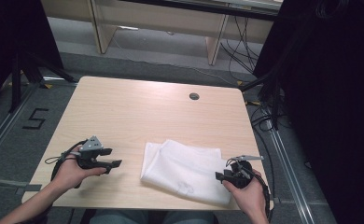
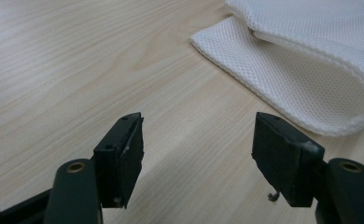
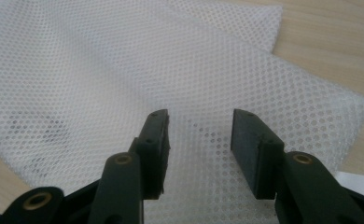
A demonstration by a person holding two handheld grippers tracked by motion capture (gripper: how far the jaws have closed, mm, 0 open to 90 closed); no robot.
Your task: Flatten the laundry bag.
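Two grippers over one wooden table (image 1: 138, 107), high view: the left gripper (image 1: 116, 163) is held in the person's left hand (image 1: 70, 172) just left of a folded white mesh cloth (image 1: 185, 170), which lies at the near middle of the table. The right gripper (image 1: 219, 176) sits at the cloth's near right corner, in the right hand (image 1: 249, 191).

Left gripper view: jaws spread wide, nothing between them, low over bare wood. The cloth's (image 2: 311, 70) folded edge lies ahead and to the right, near but apart from the jaws.

Right gripper view: jaws parted, nothing clamped, poised directly above the mesh (image 3: 124, 74). Whether the tips touch the fabric cannot be told.
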